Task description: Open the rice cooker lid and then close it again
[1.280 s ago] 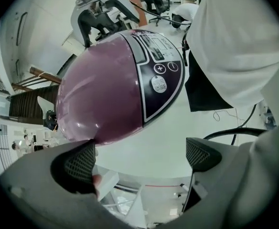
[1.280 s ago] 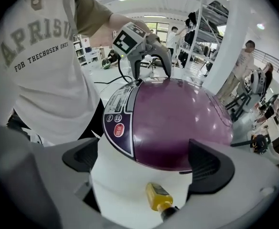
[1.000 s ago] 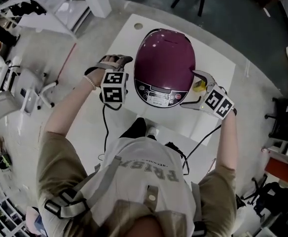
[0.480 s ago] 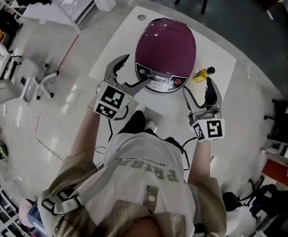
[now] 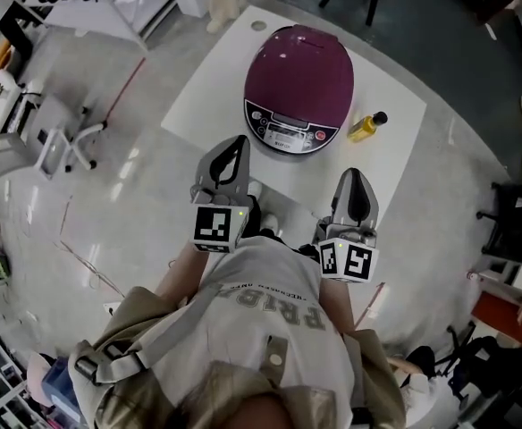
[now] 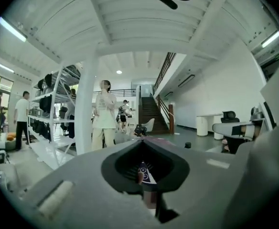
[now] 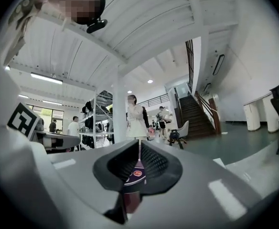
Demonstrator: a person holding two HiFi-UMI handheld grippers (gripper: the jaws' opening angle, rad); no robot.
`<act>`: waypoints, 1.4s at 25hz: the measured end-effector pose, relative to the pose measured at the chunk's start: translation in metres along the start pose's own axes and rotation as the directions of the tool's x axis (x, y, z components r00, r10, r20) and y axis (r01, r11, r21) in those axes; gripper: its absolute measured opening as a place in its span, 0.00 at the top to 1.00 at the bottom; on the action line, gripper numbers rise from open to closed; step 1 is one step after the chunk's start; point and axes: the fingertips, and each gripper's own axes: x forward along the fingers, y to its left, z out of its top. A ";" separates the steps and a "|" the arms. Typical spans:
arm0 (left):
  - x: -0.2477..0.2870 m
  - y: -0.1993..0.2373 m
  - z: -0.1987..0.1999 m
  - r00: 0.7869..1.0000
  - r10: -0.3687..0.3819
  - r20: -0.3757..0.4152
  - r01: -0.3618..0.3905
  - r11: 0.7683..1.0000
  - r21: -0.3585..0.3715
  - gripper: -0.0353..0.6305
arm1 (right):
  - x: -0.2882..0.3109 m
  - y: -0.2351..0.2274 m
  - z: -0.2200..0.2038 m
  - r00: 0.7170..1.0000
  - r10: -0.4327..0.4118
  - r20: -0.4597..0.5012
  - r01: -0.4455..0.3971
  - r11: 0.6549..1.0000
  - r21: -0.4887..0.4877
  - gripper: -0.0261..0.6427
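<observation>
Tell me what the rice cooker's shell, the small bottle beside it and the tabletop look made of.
Rice cooker: probably glossy plastic or painted metal; the purple dome shows bright reflections. Bottle: clear plastic or glass, can't tell which; yellow contents show through, dark cap. Table: smooth white top, perhaps laminate; even, no grain.

You had the rice cooker on the counter, with the bottle just to its right.

obstacle: bottle just beside rice cooker | free: table left, front
</observation>
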 end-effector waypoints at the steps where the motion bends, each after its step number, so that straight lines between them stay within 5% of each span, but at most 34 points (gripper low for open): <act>1: -0.004 -0.003 -0.001 1.000 -0.012 0.002 0.012 1.000 -0.020 0.93 | -0.003 0.002 -0.001 1.000 0.000 -0.004 0.000 1.000 -0.010 0.95; 5: -0.016 -0.003 -0.002 1.000 0.002 0.018 -0.001 0.998 -0.059 0.93 | -0.008 0.013 0.000 0.999 0.029 -0.013 -0.030 0.998 -0.062 0.96; 19: -0.021 -0.007 0.006 0.998 0.038 0.046 -0.039 0.999 0.028 0.93 | -0.009 0.028 0.010 0.996 0.088 -0.017 -0.089 0.975 -0.203 0.96; 35: -0.025 -0.015 -0.004 1.000 0.019 0.002 -0.019 0.996 0.082 0.93 | -0.011 0.033 0.004 0.994 0.100 -0.037 -0.105 0.971 -0.216 0.96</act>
